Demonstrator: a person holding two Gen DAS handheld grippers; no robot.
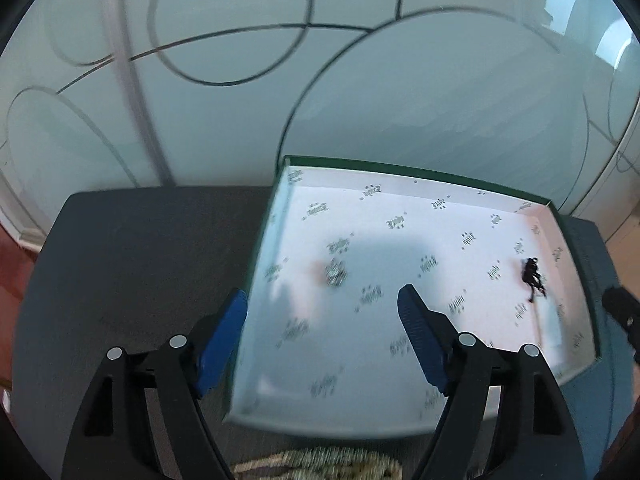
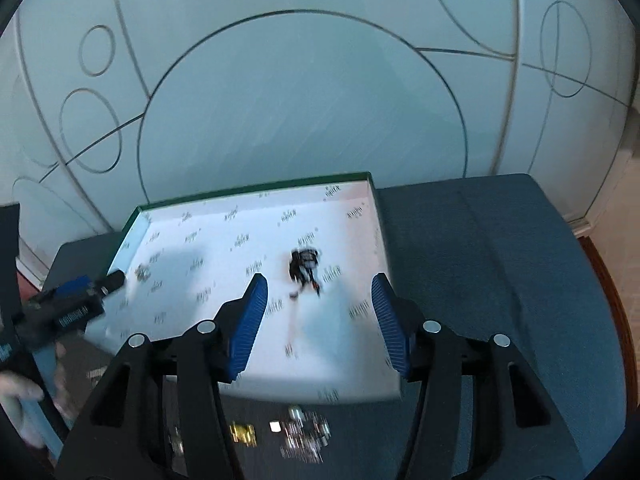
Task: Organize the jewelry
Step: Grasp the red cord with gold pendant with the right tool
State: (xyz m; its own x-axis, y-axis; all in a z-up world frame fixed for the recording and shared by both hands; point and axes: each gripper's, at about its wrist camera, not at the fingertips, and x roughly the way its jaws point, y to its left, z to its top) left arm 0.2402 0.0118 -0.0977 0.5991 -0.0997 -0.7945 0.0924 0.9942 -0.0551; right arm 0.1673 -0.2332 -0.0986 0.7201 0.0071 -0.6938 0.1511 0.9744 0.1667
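1. Lying on the white printed floor of the box [image 2: 376,216], the dark jewelry piece [image 2: 305,266] is a small black tangle with a pale centre, blurred by motion; it sits toward the box's right wall in the left wrist view [image 1: 532,276].
2. A small silvery piece [image 1: 335,273] rests apart from it, nearer the box's left wall.
3. The box is shallow, green outside, white with small dark printed marks inside, and stands on a dark grey-blue surface [image 2: 500,260].
4. More jewelry, gold and silver [image 2: 304,434], lies on that surface just before the box.
5. The right gripper [image 2: 318,320] hangs parted, nothing between its blue pads.
6. The left gripper [image 1: 322,340] likewise stands apart and bare, straddling the box's left wall.
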